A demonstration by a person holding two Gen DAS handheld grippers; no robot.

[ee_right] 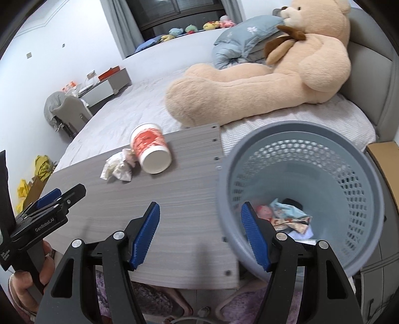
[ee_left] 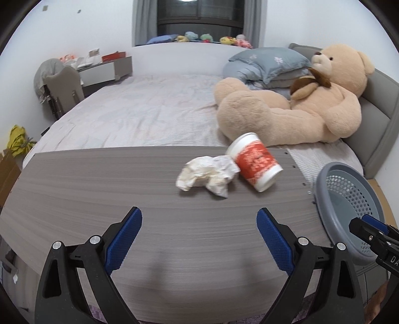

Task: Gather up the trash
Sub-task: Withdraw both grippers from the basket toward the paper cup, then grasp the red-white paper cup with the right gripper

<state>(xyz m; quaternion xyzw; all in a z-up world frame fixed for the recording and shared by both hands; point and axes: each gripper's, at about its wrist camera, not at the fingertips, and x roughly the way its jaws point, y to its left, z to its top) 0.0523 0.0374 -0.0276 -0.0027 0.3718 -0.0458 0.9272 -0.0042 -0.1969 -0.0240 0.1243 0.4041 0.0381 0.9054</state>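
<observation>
Both views are bright and evenly lit, with a cool, bluish cast on the white walls. Light falls from overhead: soft, blurred shadows lie on the counter (ee_left: 99, 179) just beyond each hand-held gripper's fingers. The fisheye lenses bend straight edges into curves and leave dark corners. Motion blur smears the print on the paper cup (ee_left: 254, 162) and the wood grain; the near blue pads (ee_right: 146, 236) stay sharp. The far window (ee_left: 199, 10) is dark.
</observation>
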